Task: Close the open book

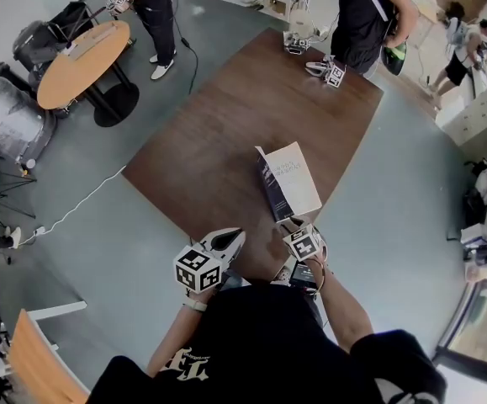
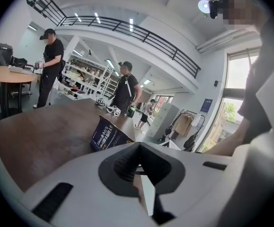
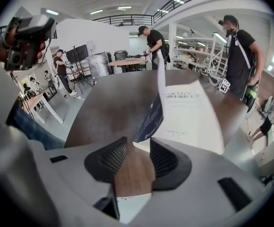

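Observation:
An open book lies on the brown table near its front right corner. Its dark blue cover stands nearly upright on the left. A white printed page slopes down to the right. My right gripper sits at the book's near edge, open by a narrow gap, with bare table wood showing between its pads. My left gripper hovers left of it by the table's front edge, shut and empty. The left gripper view shows the blue cover just beyond that gripper.
Two people stand at the table's far end, where other marker-cube grippers rest. A round wooden table stands on the grey floor at far left, with bags beside it. A white cable crosses the floor. An orange chair is at lower left.

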`<action>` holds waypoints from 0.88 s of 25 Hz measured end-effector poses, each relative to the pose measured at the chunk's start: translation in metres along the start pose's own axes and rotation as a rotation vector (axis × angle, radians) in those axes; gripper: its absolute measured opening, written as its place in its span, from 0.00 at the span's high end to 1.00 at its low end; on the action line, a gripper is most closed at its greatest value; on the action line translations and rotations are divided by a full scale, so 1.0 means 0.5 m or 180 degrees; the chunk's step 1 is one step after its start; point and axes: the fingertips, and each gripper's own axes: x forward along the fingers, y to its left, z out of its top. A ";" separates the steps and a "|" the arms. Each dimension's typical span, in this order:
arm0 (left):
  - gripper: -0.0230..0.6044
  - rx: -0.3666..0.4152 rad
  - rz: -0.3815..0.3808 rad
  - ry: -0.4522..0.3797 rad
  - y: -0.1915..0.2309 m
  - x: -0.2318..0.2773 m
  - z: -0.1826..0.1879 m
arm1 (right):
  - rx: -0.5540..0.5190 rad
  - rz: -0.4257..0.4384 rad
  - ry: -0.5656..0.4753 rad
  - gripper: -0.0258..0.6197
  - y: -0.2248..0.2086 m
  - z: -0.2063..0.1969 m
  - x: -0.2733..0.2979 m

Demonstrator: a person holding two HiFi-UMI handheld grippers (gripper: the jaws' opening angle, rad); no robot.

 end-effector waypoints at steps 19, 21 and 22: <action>0.96 -0.0090 0.0330 -0.0078 -0.023 0.046 0.000 | 0.0046 -0.0080 0.0193 0.75 -0.135 -0.027 0.010; 0.96 -0.0112 0.0387 -0.0091 -0.021 0.046 -0.002 | 0.0191 -0.0036 0.0231 0.75 -0.145 -0.039 0.020; 0.96 -0.0121 0.0410 -0.0091 -0.019 0.046 -0.004 | 0.0287 -0.0008 0.0241 0.75 -0.148 -0.045 0.027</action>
